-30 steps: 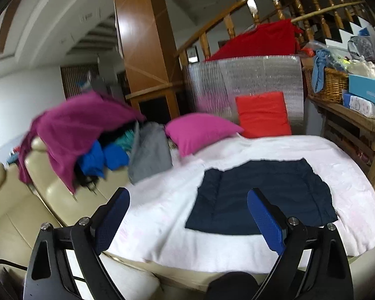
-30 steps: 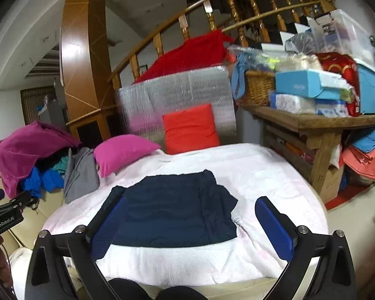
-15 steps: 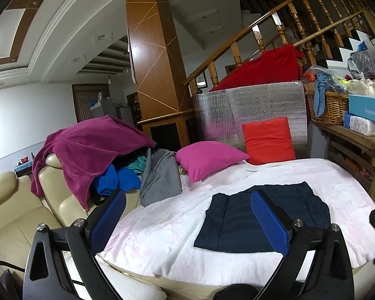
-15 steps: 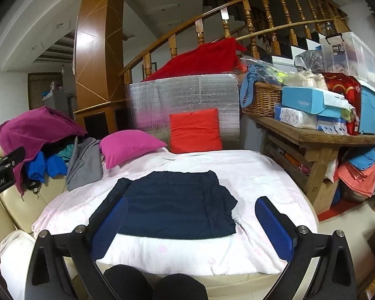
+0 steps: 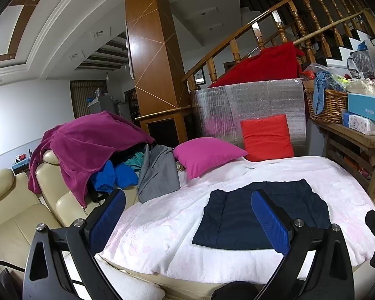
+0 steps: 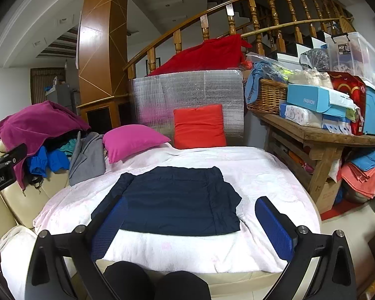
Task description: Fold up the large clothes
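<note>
Taking the navy blue folded garment (image 6: 175,200) as the landmark and reading leftward first: far to its left, a magenta fleece throw (image 5: 87,147) is draping over a cream leather sofa (image 5: 20,207), with blue and teal clothes bunching underneath it. Nearer the garment, a grey cloth (image 5: 157,175) is hanging beside a bright pink cushion (image 5: 207,153).

The garment itself is lying flat on the white, faintly pink-patterned blanket (image 6: 260,172), already squared into a rectangle with its side panels turned in. The left gripper (image 5: 187,222) is hovering short of the garment's left edge, fingers spread wide and gripping nothing. The right gripper (image 6: 195,222) is hanging over the garment's near edge, likewise spread apart and empty.

This piece is looking finished, or one fold short of it. The next move is probably calling for either pinching the near corners to fold it once more, or shifting it aside and pulling a fresh item from the pile on the left.

Behind the garment an orange-red square cushion (image 6: 200,125) is leaning on a silver foil panel; to its right a wooden table (image 6: 320,135) is carrying boxes.

The blanket's near edge is being cut off by dark knees at the bottom, and the garment's type is hard to tell.
</note>
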A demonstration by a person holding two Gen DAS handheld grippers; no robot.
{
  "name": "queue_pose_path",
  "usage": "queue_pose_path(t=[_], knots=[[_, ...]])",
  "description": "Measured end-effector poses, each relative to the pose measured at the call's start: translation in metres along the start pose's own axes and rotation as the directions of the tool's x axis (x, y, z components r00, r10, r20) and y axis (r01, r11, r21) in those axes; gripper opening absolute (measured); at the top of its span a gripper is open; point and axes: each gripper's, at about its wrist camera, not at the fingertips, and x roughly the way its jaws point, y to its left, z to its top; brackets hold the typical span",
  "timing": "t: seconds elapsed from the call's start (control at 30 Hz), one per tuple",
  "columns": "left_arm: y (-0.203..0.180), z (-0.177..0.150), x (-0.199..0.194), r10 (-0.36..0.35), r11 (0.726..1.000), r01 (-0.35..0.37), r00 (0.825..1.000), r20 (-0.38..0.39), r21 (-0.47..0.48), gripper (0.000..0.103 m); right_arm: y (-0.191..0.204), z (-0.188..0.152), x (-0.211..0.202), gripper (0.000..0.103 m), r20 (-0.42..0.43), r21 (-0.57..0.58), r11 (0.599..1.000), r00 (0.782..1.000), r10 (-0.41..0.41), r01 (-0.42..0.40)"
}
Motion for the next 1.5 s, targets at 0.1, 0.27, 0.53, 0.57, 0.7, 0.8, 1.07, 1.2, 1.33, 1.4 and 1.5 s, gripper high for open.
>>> queue_pose_path(t=[0.1,0.27,0.53,0.57,0.7,0.8,1.07,1.2,1.33,1.4,1.5], knots=[[0.001,0.000,0.000,0.000,1.000,0.000,1.000,0.002,-0.003,0.101,0.000,0.000,0.000,0.103,0.000,0.002,1.000,1.000,0.000,0.000],[0.001,-0.001,0.000,0.002,1.000,-0.002,1.000,0.001,-0.007,0.101,0.001,-0.001,0.000,0.103,-0.002,0.001,1.000,1.000,0.001,-0.001],[0.000,-0.004,0.001,0.003,1.000,-0.003,1.000,-0.007,-0.007,0.101,0.001,-0.002,0.000,0.103,-0.005,0.007,1.000,1.000,0.001,-0.001],[0.000,-0.004,0.001,0.003,1.000,-0.003,1.000,-0.007,-0.007,0.101,0.001,-0.002,0.000,0.103,-0.005,0.008,1.000,1.000,0.002,-0.002],[0.000,-0.004,0.002,0.003,1.000,-0.003,1.000,-0.012,-0.008,0.101,0.001,-0.002,0.000,0.103,-0.008,0.007,1.000,1.000,0.001,-0.001],[0.001,-0.004,0.003,0.004,1.000,-0.004,1.000,-0.016,-0.011,0.101,0.001,-0.002,0.000,0.103,-0.010,0.006,1.000,1.000,0.003,-0.003],[0.002,-0.006,0.006,0.009,1.000,-0.009,1.000,-0.018,-0.015,0.101,0.001,0.001,0.000,0.103,0.001,0.003,1.000,1.000,0.002,-0.002],[0.003,-0.005,0.010,0.014,1.000,-0.014,1.000,-0.018,-0.019,0.101,0.001,0.009,0.003,0.103,0.016,-0.002,1.000,1.000,-0.003,0.003],[0.004,-0.003,0.016,0.003,1.000,-0.003,1.000,-0.021,-0.031,0.101,0.001,0.020,0.008,0.103,0.027,0.009,1.000,1.000,-0.009,0.009],[0.005,-0.004,0.022,-0.008,1.000,0.007,0.999,-0.031,-0.027,0.101,0.001,0.026,0.015,0.103,0.021,0.012,1.000,1.000,-0.009,0.009],[0.006,-0.006,0.037,-0.013,1.000,0.012,0.999,-0.038,-0.028,0.101,-0.001,0.033,0.032,0.103,-0.001,0.015,1.000,1.000,-0.007,0.007]])
